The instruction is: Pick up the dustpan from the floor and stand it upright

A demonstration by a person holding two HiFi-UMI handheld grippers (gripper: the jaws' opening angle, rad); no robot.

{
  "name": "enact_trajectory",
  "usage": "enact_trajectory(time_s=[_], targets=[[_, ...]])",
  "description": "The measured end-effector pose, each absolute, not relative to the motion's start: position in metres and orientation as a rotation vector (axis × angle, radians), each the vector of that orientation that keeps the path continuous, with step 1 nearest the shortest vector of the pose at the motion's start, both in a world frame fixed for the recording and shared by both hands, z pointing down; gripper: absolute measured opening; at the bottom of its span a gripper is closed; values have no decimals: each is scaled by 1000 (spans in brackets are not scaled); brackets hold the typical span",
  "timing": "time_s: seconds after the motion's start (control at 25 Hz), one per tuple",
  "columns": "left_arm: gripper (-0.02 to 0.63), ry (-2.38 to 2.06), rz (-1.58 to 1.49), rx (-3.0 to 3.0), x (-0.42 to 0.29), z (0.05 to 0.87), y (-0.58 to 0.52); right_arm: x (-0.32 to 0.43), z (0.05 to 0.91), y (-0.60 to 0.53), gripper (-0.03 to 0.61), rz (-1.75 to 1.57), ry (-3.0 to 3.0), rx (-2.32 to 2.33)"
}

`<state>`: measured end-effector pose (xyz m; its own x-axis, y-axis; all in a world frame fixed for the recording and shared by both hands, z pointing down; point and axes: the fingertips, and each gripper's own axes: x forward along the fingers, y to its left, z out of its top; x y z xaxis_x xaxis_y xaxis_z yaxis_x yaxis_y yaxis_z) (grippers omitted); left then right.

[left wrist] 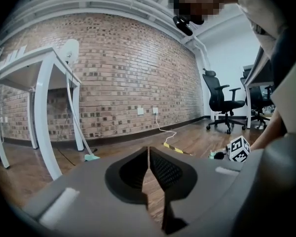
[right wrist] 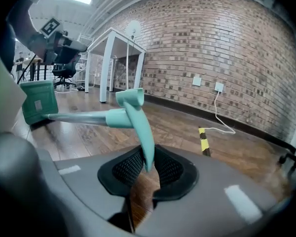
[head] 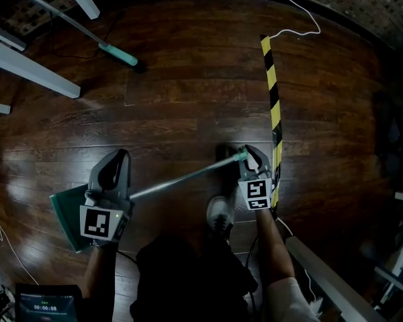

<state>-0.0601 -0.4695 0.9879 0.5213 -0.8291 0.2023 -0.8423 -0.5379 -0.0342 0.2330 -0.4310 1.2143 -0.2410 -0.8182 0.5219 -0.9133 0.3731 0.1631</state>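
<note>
Head view, looking steeply down: nearest the person, the right hand-held gripper [head: 250, 154] pinches the teal dustpan [head: 181, 178] by the tip of its long handle, jaws closed on it. The left hand-held gripper [head: 115, 163] hovers just above the green pan [head: 66, 217], jaws pressed together and empty. The pickup looks under way, but the handle runs nearly level across the dark wooden floor [head: 188, 79], so standing it upright is not yet done. Farther off lies yellow-and-black striped tape [head: 274, 99].
</note>
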Motion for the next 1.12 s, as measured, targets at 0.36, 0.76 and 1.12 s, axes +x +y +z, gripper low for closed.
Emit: enact_trajectory(time_s=[0.36,0.76,1.12], targets=[[14,-1370,370,2704,-38,830,-455,271,1004,-413,103,145,-1968,1530],[14,-1277,322,2760,-1,652,-451,269,814,-399,138,35,-1843,1480],[14,-1341,183,2717,-6,543,-428,213,744,-362,198,19,-1731,1331]])
